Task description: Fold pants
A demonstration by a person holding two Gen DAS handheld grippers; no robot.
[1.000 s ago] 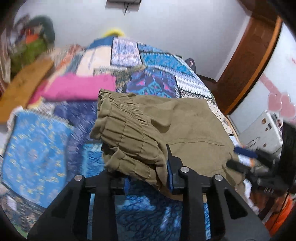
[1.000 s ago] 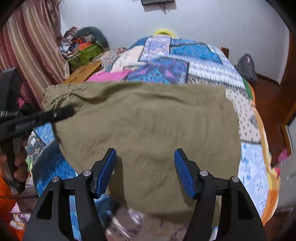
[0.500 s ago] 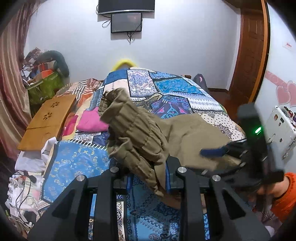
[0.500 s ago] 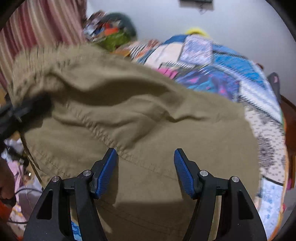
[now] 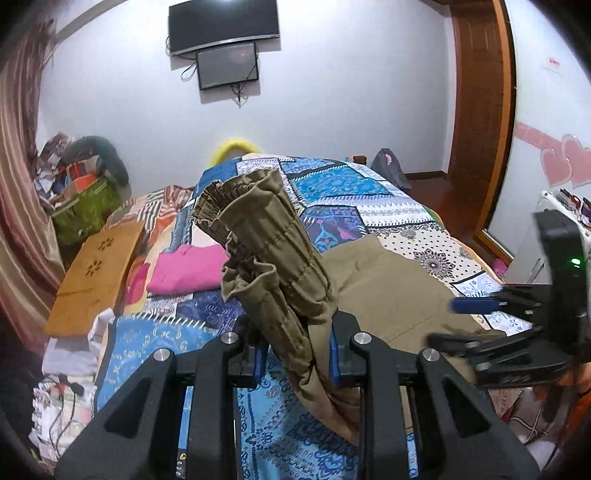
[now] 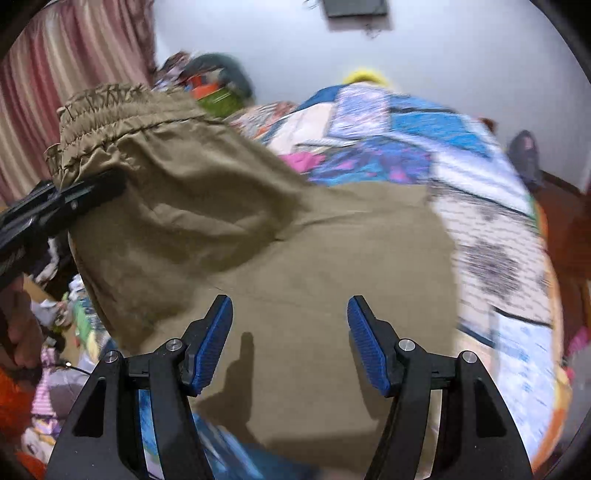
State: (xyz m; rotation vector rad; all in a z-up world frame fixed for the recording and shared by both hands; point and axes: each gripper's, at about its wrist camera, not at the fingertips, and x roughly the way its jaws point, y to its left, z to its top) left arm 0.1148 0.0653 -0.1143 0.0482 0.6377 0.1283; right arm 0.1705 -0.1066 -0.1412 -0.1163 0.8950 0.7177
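The olive pants (image 5: 273, 266) are half up in the air: your left gripper (image 5: 293, 356) is clamped on the gathered elastic waistband, which stands up bunched and ruffled between the blue pads, while the rest of the fabric trails down and lies spread on the near right part of the patchwork bedspread (image 5: 343, 184). From the right wrist view the pants (image 6: 295, 266) fill the middle, the waistband raised at the far left with the left gripper's black finger pinching it there. Your right gripper (image 6: 290, 332) hovers over the flat fabric with its fingers spread wide apart, gripping nothing; its shadow falls on the cloth between them. That view is blurred toward the right. To the left of the pants, a folded pink garment (image 5: 188, 269) lies on the bed, and beyond it a wooden lap tray (image 5: 96, 273) sits at the left edge. On the far wall, a dark screen (image 5: 223, 24) hangs above a smaller one.
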